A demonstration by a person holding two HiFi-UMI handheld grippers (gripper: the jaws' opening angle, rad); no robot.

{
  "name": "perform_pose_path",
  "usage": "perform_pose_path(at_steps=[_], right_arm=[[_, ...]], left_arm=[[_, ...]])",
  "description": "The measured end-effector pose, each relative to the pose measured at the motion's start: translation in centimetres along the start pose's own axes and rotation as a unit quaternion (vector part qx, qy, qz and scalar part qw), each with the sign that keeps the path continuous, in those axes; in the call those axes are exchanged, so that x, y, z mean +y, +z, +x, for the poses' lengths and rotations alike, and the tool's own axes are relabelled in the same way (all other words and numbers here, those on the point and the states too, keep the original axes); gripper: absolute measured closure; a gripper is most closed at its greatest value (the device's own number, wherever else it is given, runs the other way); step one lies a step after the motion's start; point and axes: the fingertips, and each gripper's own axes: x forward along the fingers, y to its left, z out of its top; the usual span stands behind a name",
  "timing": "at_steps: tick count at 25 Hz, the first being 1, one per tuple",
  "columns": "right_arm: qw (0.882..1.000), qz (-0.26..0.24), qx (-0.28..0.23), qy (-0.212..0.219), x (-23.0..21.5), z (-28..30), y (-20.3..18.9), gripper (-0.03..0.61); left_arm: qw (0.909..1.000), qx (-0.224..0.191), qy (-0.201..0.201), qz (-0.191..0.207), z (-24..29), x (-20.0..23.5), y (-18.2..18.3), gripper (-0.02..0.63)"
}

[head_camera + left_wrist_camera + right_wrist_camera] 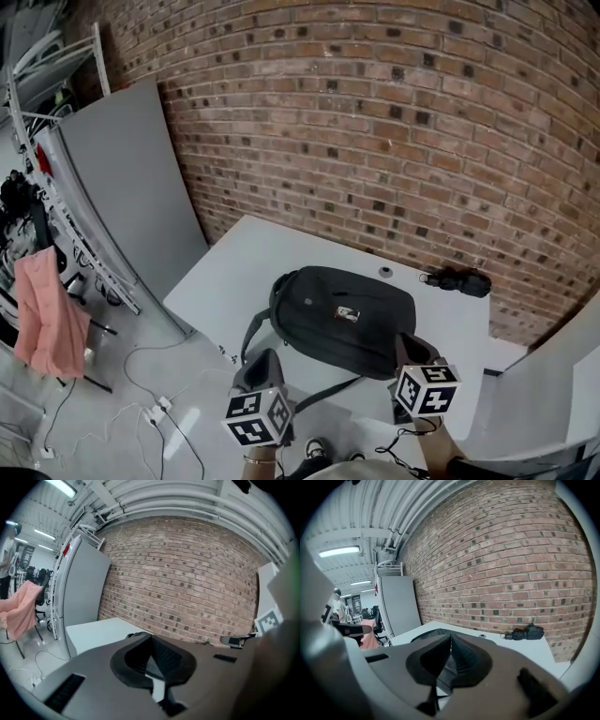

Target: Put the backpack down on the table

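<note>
Backpack (pixel 342 319): black, lying flat on the white table (pixel 234 272), straps trailing over the near edge.
Left gripper (pixel 265 358): just beside the backpack's near left corner, jaws pressed together, nothing between.
Right gripper (pixel 405 343): by the near right corner, jaws pressed together, nothing seen between.
Behind: small black bundle (pixel 457 279) near the brick wall (pixel 375 112).

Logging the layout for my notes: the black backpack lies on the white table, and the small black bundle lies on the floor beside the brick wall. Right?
Not quite: the small black bundle lies on the white table, beside the brick wall, not on the floor, as the head view shows. The black backpack does lie on that table.
</note>
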Motion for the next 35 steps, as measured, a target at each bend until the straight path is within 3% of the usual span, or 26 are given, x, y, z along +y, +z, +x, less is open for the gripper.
perform_pose_path(at_steps=[9,19,35], right_arm=[[1.0,0.01,0.006,-0.002,-4.1,-2.0,-1.4,0.548],[1.0,-0.002,0.008,0.006,-5.1,-1.2,-1.1,0.548],[1.0,-0.001,0.008,0.01,-6.0,0.0,-0.8,0.548]], left_arm=[[0.9997,0.02,0.016,0.0,0.0,-3.2,-2.3,0.601],[0.9988,0.027,0.041,0.0,0.5,-2.9,-2.7,0.6],[0.9982,0.036,0.048,0.004,1.5,-2.9,-2.8,0.601]])
